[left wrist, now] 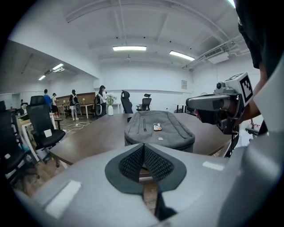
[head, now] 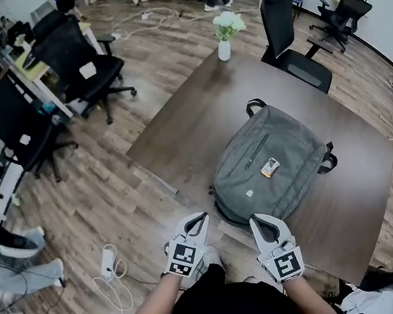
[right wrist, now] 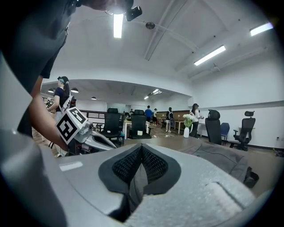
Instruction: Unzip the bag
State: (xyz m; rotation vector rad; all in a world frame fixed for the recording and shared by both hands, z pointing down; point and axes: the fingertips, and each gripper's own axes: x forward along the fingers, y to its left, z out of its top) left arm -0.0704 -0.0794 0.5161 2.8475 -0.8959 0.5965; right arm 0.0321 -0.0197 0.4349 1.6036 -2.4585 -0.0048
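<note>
A grey backpack (head: pixel 268 163) lies flat on the dark wooden table (head: pixel 192 127), with its zipped front pocket (head: pixel 255 152) facing up and a small orange tag (head: pixel 270 168) beside it. Both grippers hover off the table's near edge, short of the bag. My left gripper (head: pixel 200 220) is shut and holds nothing. A little to its right, my right gripper (head: pixel 255 219) is also shut and empty. The left gripper view looks over its closed jaws to the backpack (left wrist: pixel 157 128) ahead, with the right gripper (left wrist: pixel 213 104) beside it. In the right gripper view the backpack (right wrist: pixel 222 157) lies to the right.
A white vase of flowers (head: pixel 223 41) stands at the table's far end. Black office chairs stand behind the table (head: pixel 288 34) and to the left (head: pixel 81 60). A power strip with cables (head: pixel 107 263) lies on the floor at left. People stand far back.
</note>
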